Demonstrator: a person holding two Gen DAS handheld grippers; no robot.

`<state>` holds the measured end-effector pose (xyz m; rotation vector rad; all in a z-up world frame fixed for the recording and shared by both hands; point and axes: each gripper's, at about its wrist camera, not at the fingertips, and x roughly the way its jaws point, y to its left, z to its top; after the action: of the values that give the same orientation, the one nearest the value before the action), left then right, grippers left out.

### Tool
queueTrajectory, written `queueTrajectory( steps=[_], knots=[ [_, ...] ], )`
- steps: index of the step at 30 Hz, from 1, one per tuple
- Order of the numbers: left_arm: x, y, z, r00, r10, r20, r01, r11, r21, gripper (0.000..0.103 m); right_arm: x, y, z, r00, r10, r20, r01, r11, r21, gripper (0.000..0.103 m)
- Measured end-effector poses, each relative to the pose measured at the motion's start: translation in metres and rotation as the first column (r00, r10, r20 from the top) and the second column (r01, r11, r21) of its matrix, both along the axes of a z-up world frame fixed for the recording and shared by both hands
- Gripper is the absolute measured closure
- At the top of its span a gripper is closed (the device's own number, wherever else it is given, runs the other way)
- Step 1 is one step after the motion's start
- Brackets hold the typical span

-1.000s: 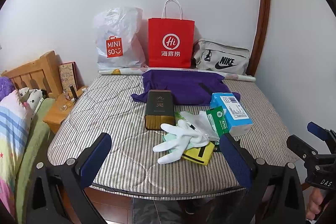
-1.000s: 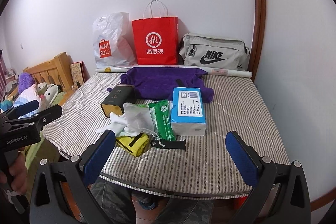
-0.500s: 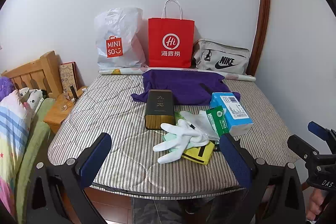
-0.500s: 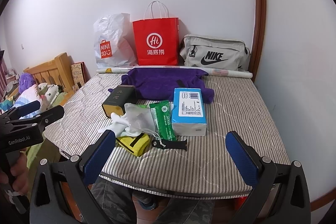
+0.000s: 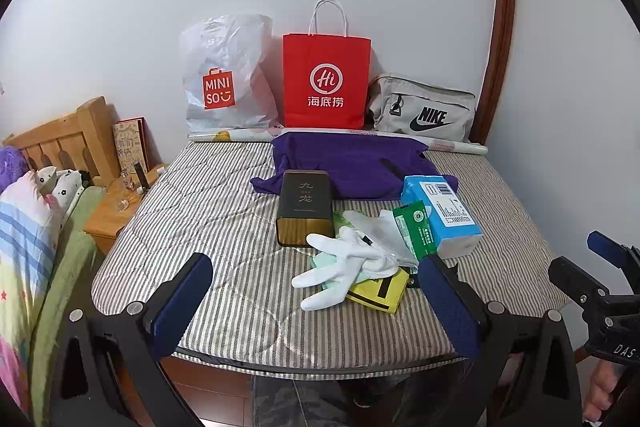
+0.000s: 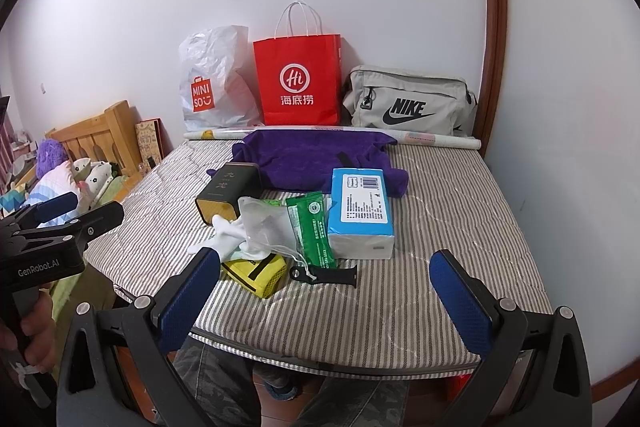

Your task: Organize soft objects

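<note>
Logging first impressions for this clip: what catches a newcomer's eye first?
The red paper bag standing against the far wall, between the white Miniso bag and the grey Nike bag. Next, the purple cloth spread on the striped mattress, with a white glove topping the clutter in front.

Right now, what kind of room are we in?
Most likely a bedroom. A striped mattress serves as the work surface, and beside it stands a wooden headboard with a stuffed toy and bright bedding. Shopping bags lean against the wall.
</note>
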<state>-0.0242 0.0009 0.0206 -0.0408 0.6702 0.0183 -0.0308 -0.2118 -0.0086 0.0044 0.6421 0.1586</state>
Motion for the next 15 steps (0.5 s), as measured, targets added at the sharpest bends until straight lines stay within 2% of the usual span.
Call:
queueTrajectory(
  steps=[15],
  knots=[
    [-0.0018,0.0,-0.0002,1.0,0.0,0.0,0.0,1.0,0.003,0.0,-0.0013,0.0004,0.0014,1.0,0.003,0.004,-0.003,1.0,0.001,0.0]
  ],
)
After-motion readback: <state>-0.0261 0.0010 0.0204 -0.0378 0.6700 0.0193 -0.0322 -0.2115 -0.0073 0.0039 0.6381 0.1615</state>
